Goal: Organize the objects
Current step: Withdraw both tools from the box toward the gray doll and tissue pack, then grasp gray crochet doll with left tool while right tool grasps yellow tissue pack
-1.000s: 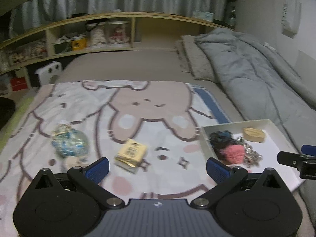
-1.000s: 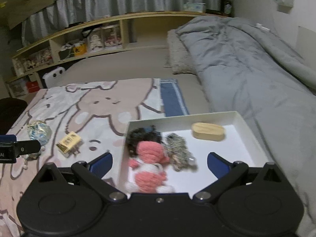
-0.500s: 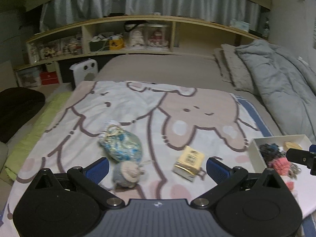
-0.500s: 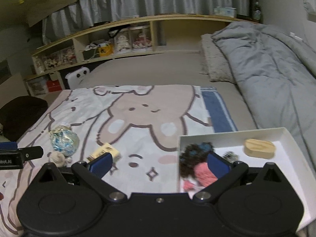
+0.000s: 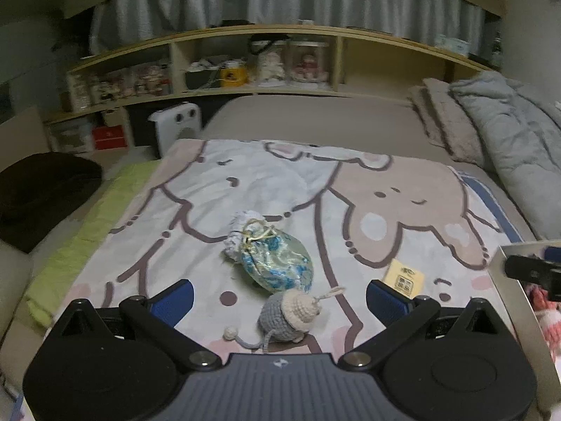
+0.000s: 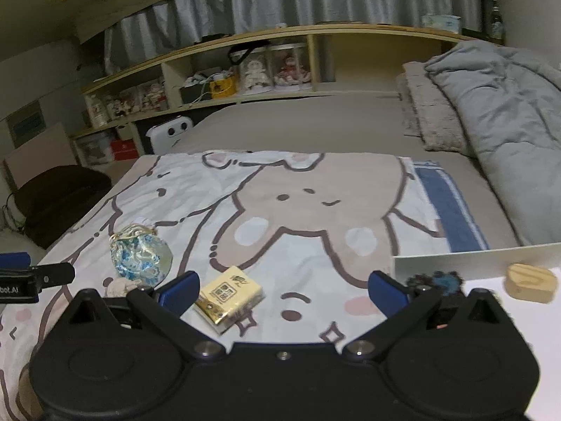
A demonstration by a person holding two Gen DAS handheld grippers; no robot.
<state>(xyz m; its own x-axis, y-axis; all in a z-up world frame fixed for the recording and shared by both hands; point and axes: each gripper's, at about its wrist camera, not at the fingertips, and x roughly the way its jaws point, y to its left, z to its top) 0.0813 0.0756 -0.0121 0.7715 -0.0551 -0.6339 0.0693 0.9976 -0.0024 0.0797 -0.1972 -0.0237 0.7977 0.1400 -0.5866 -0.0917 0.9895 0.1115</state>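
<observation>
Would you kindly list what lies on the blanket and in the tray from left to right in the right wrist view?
Brocade pouch → yellow packet → dark blue hair tie just inside the white tray → wooden block in the tray. A small crochet toy below the pouch is mostly hidden, so it is left out.

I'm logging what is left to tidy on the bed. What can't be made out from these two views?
- White tray: cut off by the frame edge in both views, so its full contents are unknown.
- Dark fuzzy item: right wrist view, partly behind the right tongs.
- Crochet toy: right wrist view shows only a sliver beside the blue finger.
- Yellow packet: print too small to read.
- Shelf contents: blurred and dim.
</observation>
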